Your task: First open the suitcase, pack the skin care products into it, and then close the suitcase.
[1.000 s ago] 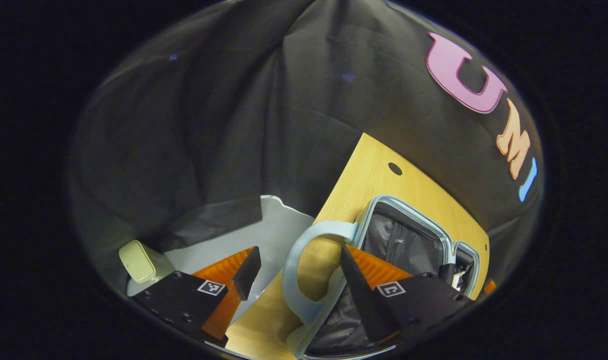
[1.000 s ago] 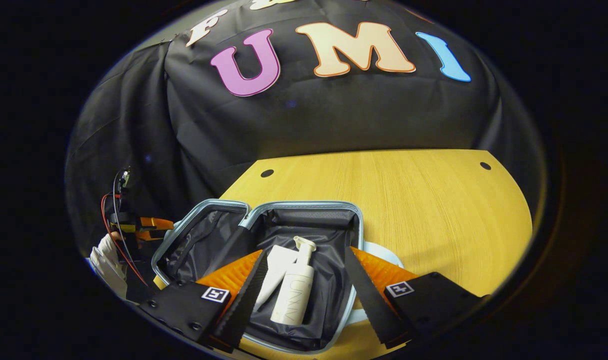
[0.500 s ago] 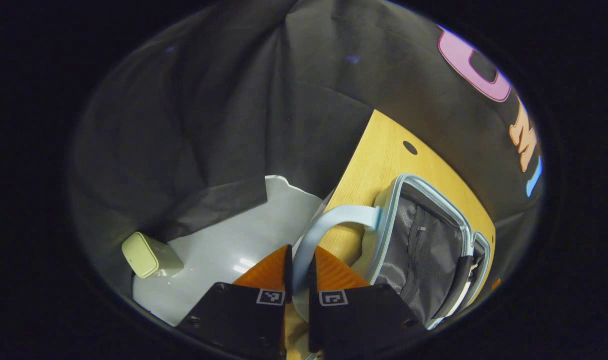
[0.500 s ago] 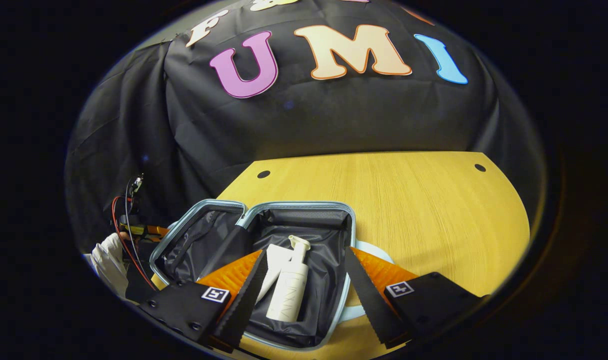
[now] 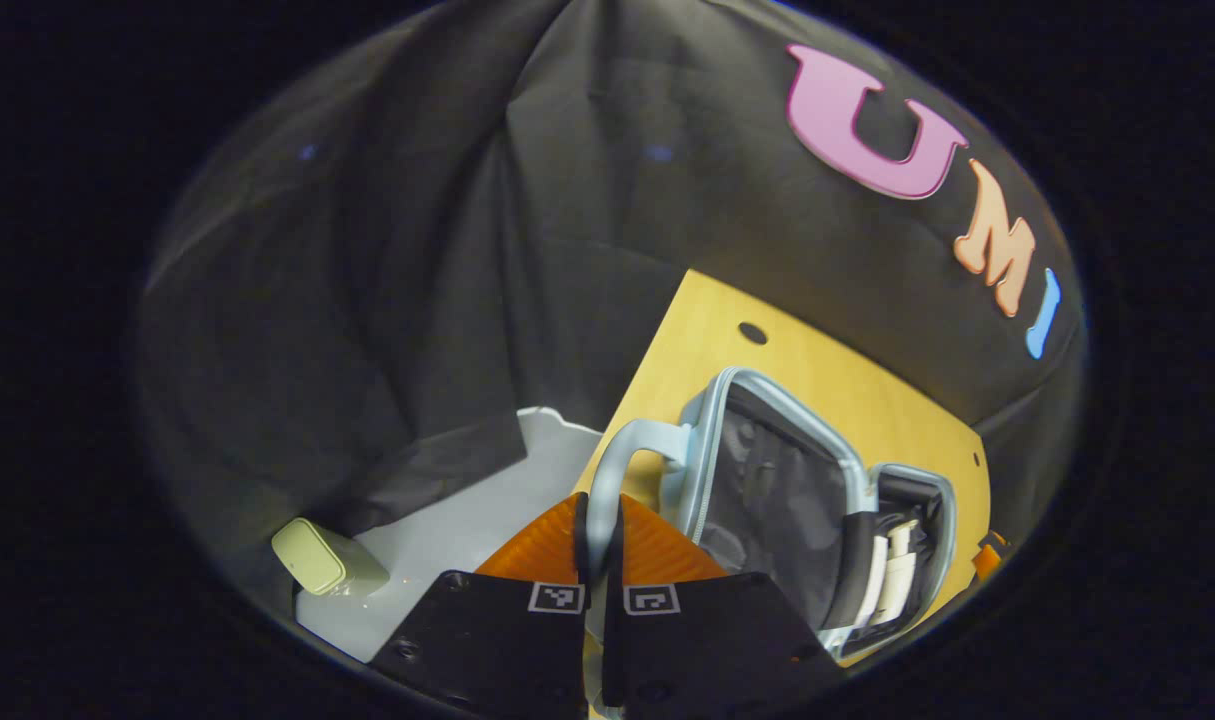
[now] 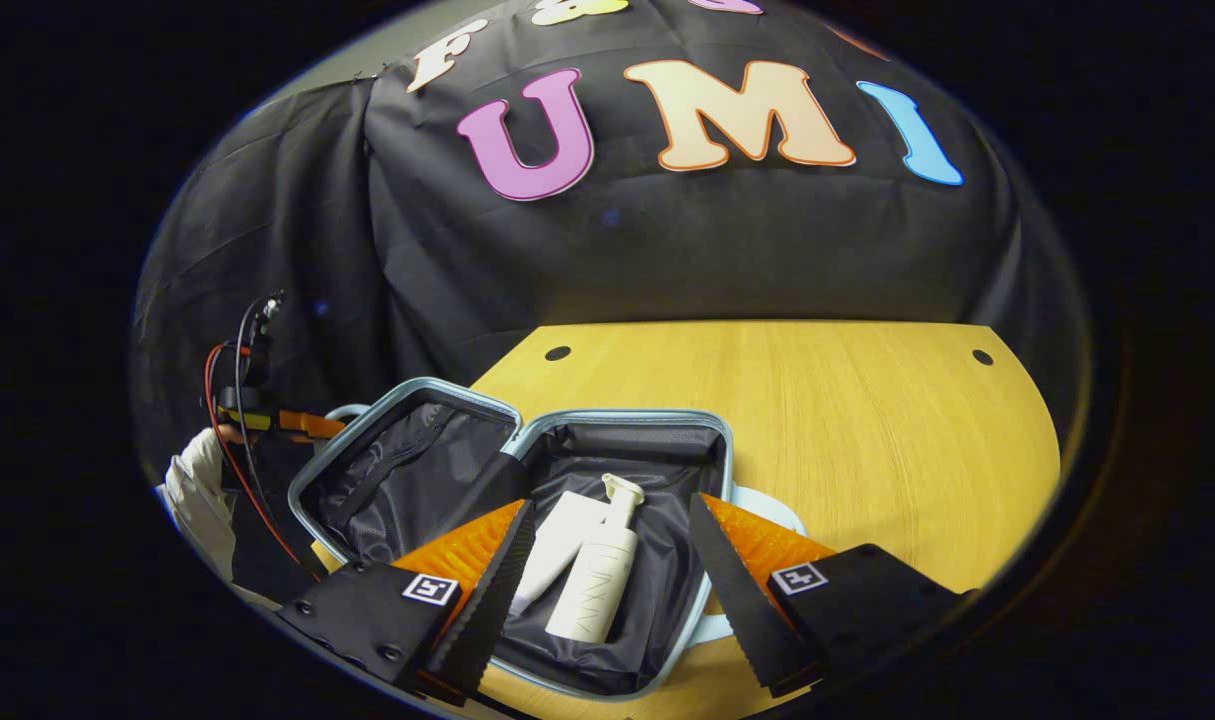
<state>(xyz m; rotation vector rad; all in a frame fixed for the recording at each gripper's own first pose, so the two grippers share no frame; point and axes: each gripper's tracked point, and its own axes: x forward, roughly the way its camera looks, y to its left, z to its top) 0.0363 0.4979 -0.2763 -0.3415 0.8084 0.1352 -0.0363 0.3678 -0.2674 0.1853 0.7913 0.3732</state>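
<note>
Now: left tool clamped on the suitcase handle, right tool spread wide

Starting at the lower left of the left gripper view, a pale green box (image 5: pixel 312 556) sits on the grey floor (image 5: pixel 487 490). At bottom centre the left tool (image 5: pixel 599 530) has both fingers pressed together on the light blue handle (image 5: pixel 617 455) of the suitcase (image 5: pixel 767 480), which lies open on the yellow counter (image 5: pixel 767 365) toward the lower right, its dark lining showing.

At the left edge of the right gripper view, a gloved hand (image 6: pixel 192 480) holds the left tool beside the raised lid (image 6: pixel 397 460). Right of the lid, in the suitcase's other half, 2 skin care products lie side by side: a white tube (image 6: pixel 557 550) and a white pump bottle (image 6: pixel 602 575). The right tool (image 6: pixel 607 560) hangs over them at bottom centre, fingers wide apart and gripping nothing.
</note>
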